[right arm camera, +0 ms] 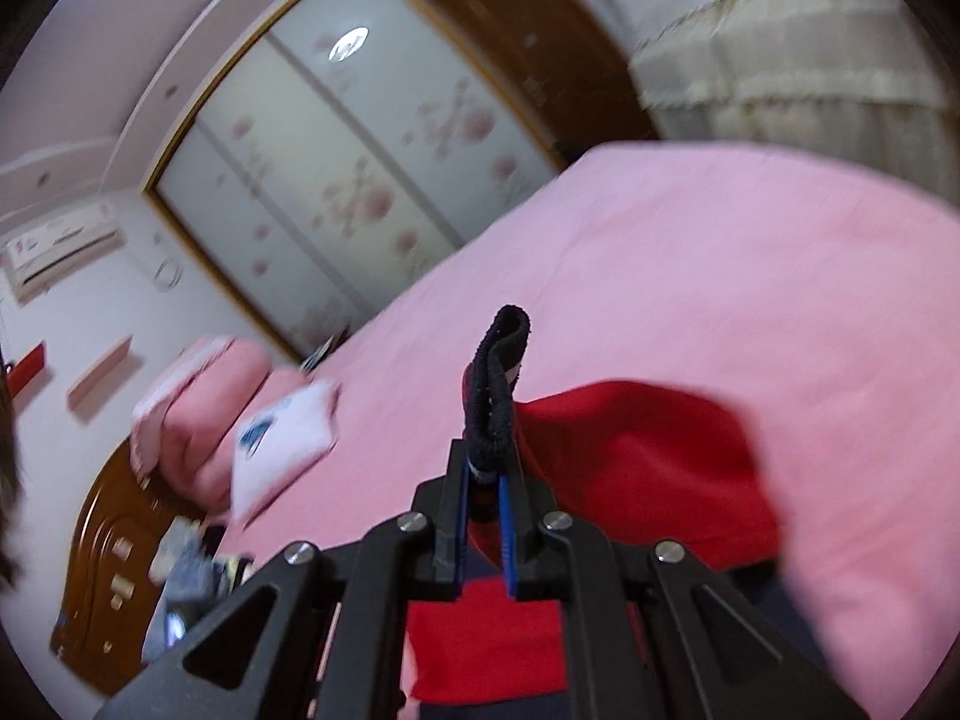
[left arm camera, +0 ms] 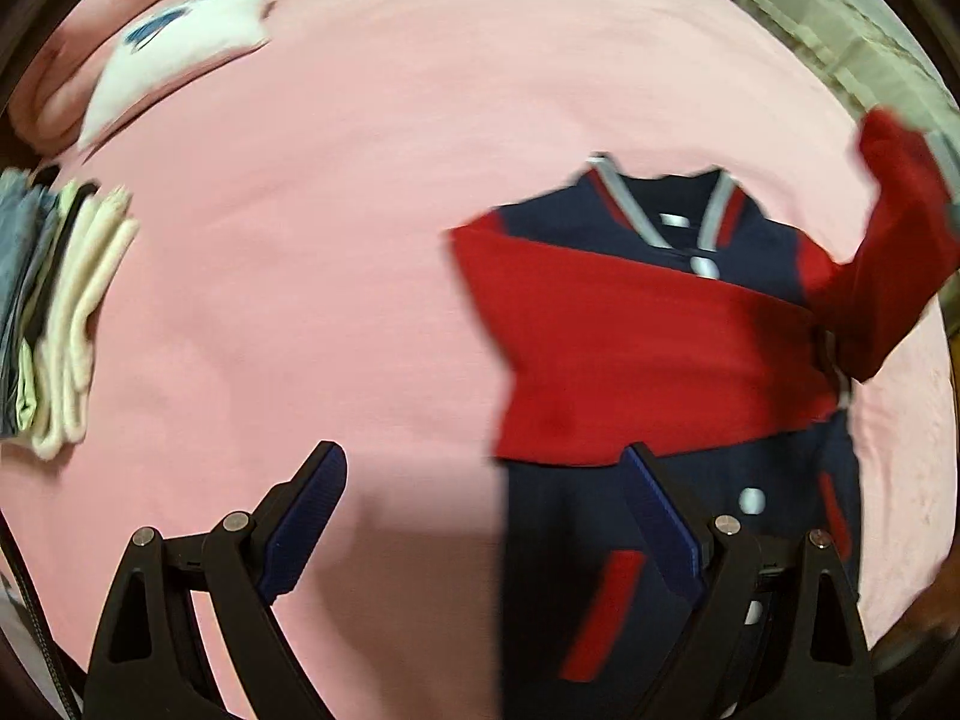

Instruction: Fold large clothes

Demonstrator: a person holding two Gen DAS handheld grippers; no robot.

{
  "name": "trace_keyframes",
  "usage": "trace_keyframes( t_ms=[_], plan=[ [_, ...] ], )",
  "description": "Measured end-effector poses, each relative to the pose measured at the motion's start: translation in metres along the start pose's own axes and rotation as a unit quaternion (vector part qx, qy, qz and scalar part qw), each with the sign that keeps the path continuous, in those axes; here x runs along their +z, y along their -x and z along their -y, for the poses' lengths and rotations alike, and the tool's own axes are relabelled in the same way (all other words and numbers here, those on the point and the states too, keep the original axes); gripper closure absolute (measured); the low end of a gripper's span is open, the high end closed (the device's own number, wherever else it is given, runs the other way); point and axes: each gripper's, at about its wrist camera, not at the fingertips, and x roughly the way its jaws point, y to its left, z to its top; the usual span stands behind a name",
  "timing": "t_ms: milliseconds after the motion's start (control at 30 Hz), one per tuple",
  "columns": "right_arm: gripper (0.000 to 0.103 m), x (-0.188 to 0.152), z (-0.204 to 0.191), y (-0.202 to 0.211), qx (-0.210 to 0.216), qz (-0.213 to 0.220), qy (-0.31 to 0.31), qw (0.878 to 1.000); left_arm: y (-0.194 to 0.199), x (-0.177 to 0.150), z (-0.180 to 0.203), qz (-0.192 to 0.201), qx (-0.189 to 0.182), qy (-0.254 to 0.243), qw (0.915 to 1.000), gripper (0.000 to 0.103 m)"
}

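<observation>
A navy and red varsity jacket (left arm camera: 648, 336) lies on the pink bed (left arm camera: 360, 240), collar away from me, one red sleeve folded across its chest. My left gripper (left arm camera: 480, 516) is open and empty just above the jacket's lower left edge. The other red sleeve (left arm camera: 888, 252) is lifted up at the right. My right gripper (right arm camera: 483, 480) is shut on that sleeve's black ribbed cuff (right arm camera: 498, 384), which sticks up between the pads. The red sleeve (right arm camera: 648, 462) hangs below it over the bed (right arm camera: 720, 252).
A stack of folded clothes (left arm camera: 60, 312) lies at the bed's left edge. A white garment (left arm camera: 180, 54) and pink pillows (right arm camera: 204, 414) lie at the head. A wooden headboard (right arm camera: 102, 576), a sliding wardrobe (right arm camera: 336, 180) and a curtain (right arm camera: 780, 42) surround the bed.
</observation>
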Motion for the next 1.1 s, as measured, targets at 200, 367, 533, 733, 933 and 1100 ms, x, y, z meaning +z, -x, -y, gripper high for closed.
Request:
trace_keyframes(
  t_ms=[200, 367, 533, 733, 933, 1100],
  plan=[
    [0.090, -0.067, -0.018, -0.069, -0.005, -0.113, 0.037, 0.993, -0.012, -0.002, -0.048, -0.003, 0.010, 0.029, 0.9995, 0.012],
    [0.053, -0.085, -0.013, -0.077, -0.015, -0.158, 0.018, 0.987, -0.019, -0.001, -0.056, -0.001, -0.007, 0.043, 0.9991, 0.012],
    [0.038, -0.075, -0.001, -0.039, -0.045, -0.116, 0.011, 0.992, -0.023, 0.010, -0.044, 0.005, -0.085, 0.053, 0.9950, 0.012],
    [0.038, -0.060, 0.046, -0.008, -0.127, -0.116, -0.025, 0.985, -0.056, 0.033, -0.014, -0.022, -0.089, 0.048, 0.9946, 0.028],
    [0.038, -0.051, 0.082, 0.005, -0.165, -0.115, -0.052, 0.978, -0.092, 0.045, -0.007, -0.063, -0.091, 0.087, 0.9901, 0.053],
    [0.038, -0.029, 0.084, -0.002, -0.167, -0.111, -0.020, 0.979, -0.089, 0.042, 0.002, -0.049, -0.057, 0.072, 0.9945, 0.087]
  ],
)
